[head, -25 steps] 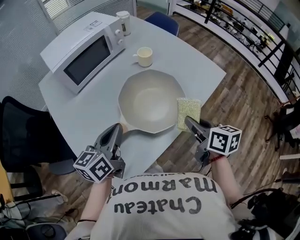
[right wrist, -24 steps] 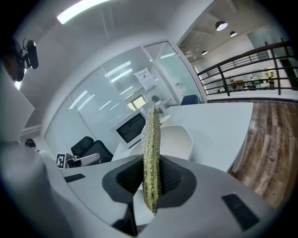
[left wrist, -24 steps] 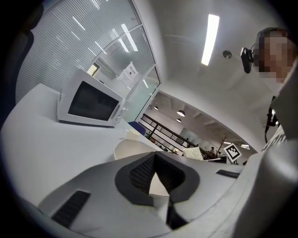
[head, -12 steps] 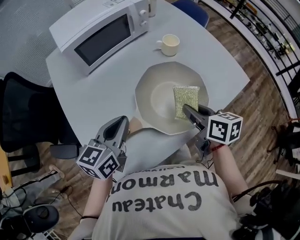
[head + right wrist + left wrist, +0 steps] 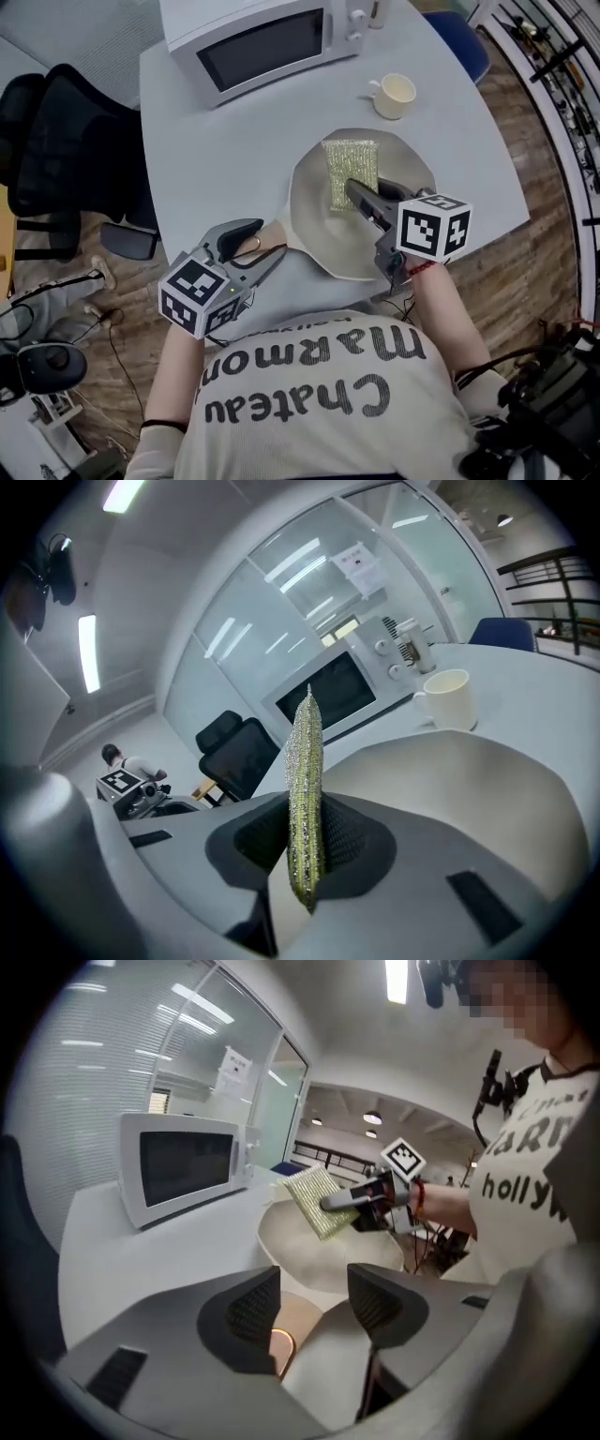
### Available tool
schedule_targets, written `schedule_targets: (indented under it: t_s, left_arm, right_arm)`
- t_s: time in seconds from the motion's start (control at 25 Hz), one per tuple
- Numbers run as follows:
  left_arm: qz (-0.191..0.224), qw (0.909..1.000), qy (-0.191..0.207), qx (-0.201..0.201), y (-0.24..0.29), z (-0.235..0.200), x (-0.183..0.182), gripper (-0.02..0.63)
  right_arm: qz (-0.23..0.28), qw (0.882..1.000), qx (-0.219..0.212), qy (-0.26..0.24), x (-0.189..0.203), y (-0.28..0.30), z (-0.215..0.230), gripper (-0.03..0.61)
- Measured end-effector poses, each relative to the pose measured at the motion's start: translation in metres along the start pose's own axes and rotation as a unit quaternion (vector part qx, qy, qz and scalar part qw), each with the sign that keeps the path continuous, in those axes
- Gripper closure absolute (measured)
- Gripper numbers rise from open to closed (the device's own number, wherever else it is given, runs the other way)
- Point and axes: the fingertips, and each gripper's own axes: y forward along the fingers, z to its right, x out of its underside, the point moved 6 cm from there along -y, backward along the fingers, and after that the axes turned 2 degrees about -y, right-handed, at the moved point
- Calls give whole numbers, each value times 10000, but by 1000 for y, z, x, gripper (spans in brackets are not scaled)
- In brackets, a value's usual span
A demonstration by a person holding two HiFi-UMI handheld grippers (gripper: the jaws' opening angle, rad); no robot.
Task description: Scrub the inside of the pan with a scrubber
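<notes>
The cream pan [image 5: 375, 239] stands on the grey table [image 5: 216, 150], its wooden handle [image 5: 269, 234] pointing toward me. My right gripper [image 5: 352, 190] is shut on a yellow-green scrubber [image 5: 349, 169] and holds it over the pan's inside. In the right gripper view the scrubber [image 5: 305, 789] stands on edge between the pads. My left gripper [image 5: 261, 244] sits at the handle; its jaws have just been opening and now stand apart. In the left gripper view the handle's end [image 5: 286, 1326] lies between the fingers, with a gap on each side, and the pan [image 5: 328, 1260] lies beyond.
A white microwave [image 5: 262, 37] stands at the back of the table and a cream mug [image 5: 396, 94] just behind the pan. A black office chair [image 5: 56, 141] is at the left, a blue chair [image 5: 464, 37] at the far right. The table's near edge runs under my grippers.
The right gripper carried the scrubber from the table beside the pan to over the pan's inside. The left gripper's jaws went from shut to open and sank at the handle.
</notes>
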Motion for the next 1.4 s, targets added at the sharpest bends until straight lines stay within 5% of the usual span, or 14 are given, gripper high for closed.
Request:
schedule_targets:
  t_s: [0.08,0.2,0.4,0.64,0.76,1.4]
  left_arm:
    - [-661,9960,535,-286,10,0,6,353]
    - [-1605,9770,1165,-778,31,-5,12,327]
    - [-2595,9547,1247,-749,63,-8,21,325]
    - [-3029,9451,976,-738,56,-11,22,324]
    - [-3366,9315,1100,-830,52,-13,29,324]
    - [-3790,9040,1911,-523,75,-5,52,325]
  right_arm:
    - [-191,9994,-284,-40,0,13,5,523]
    - [-551,9956,-741,-127,9,35,11,523]
    - [-977,9821,-1554,-414,26,66,21,523]
    - [-1423,9611,-2089,-1114,36,85,15,523]
    - [-1470,9525,-2145,-1588,35,95,9,523]
    - [-1427,9296,-1454,-3071,24,133,0,523]
